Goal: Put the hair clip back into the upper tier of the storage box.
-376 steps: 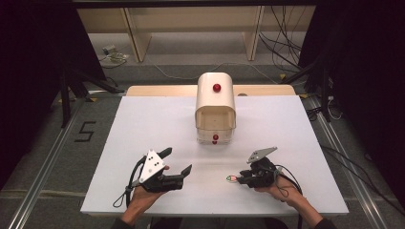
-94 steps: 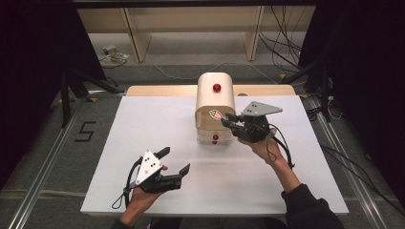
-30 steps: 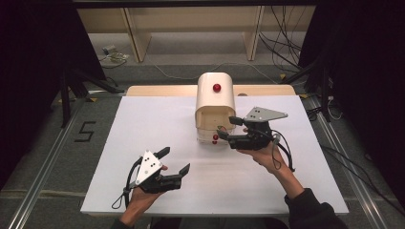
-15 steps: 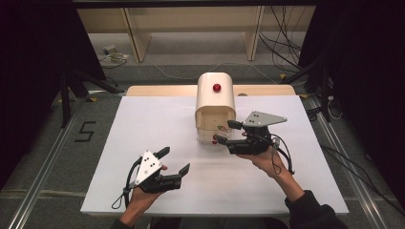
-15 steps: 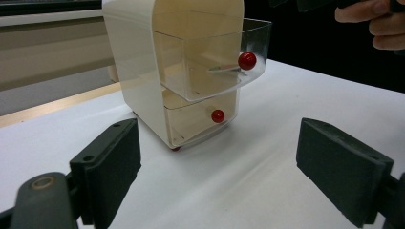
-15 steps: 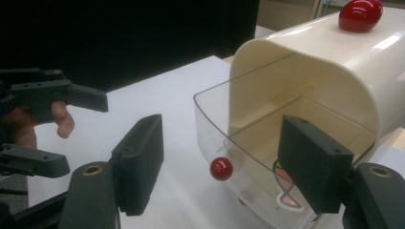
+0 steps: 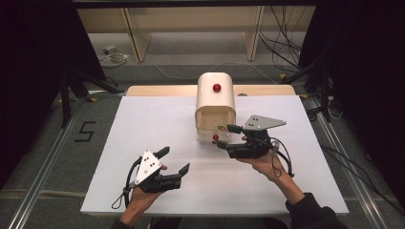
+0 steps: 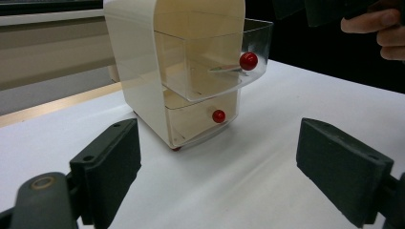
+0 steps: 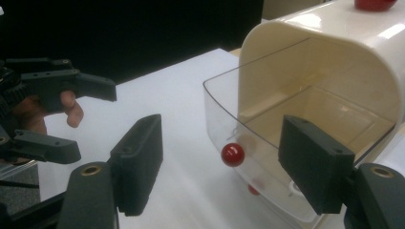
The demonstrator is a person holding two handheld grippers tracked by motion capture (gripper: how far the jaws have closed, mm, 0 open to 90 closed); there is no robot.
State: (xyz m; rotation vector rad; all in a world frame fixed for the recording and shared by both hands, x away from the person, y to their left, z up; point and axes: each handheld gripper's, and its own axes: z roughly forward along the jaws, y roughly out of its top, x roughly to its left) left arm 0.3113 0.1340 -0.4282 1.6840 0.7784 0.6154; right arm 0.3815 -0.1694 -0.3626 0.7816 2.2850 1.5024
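Since the frame a second ago the right gripper point(image 7: 224, 137) has drawn back toward the near edge, and the upper drawer point(image 8: 217, 59) now stands pulled out of the cream cabinet point(image 7: 216, 98) at the table's point(image 7: 143, 124) far-middle edge. Step in hand, by my reading: drawer opened, jaws spread and empty just off its red knob point(image 9: 232, 154). Next likely calls for loading or closing. Cabinet glossy, round-topped; drawers clear plastic; knobs small, shiny. Left gripper point(image 7: 174, 160) rests near the front edge, spread, empty.
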